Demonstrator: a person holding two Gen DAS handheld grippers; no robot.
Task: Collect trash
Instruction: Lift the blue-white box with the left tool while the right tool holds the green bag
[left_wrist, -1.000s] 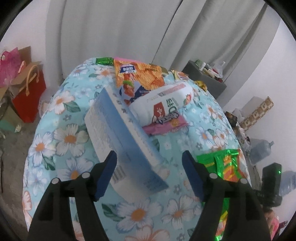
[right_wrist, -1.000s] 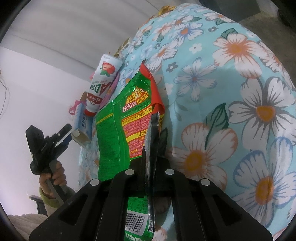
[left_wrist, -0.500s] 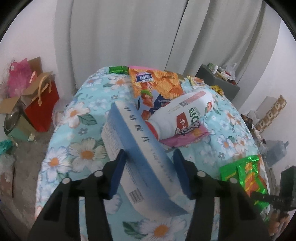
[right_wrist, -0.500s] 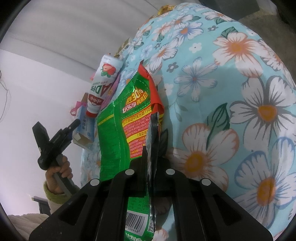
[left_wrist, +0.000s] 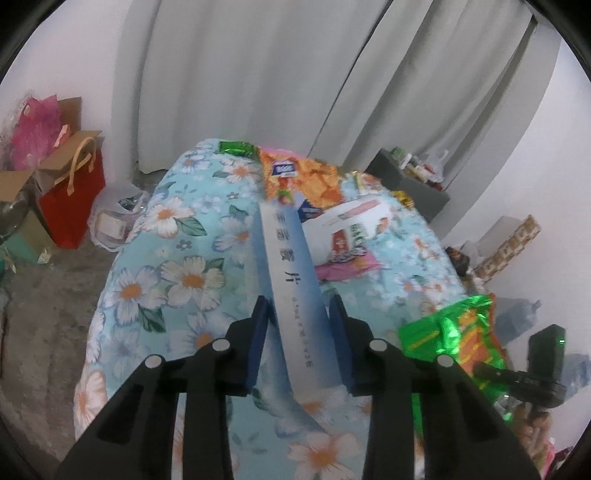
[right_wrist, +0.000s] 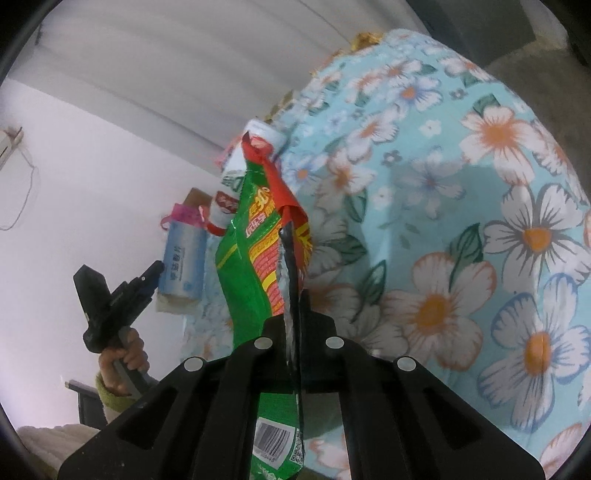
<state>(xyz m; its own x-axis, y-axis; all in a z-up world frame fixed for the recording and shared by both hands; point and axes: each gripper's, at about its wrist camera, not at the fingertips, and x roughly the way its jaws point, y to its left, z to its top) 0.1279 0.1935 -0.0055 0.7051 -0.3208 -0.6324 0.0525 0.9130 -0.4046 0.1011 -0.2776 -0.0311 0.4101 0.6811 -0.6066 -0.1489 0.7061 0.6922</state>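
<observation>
Both blue fingers (left_wrist: 338, 325) flank the upright blue box (left_wrist: 291, 280)

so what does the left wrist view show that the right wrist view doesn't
Only the left wrist view: the red gift bag on the floor, the orange snack bag at the table's far end, and the left gripper with its fingers just closing around the blue box.

Only the right wrist view: the hand holding the left gripper, and the green wrapper's barcode.

Both: the blue box, the green wrapper held by the right gripper, the white bottle, the floral tablecloth.
</observation>
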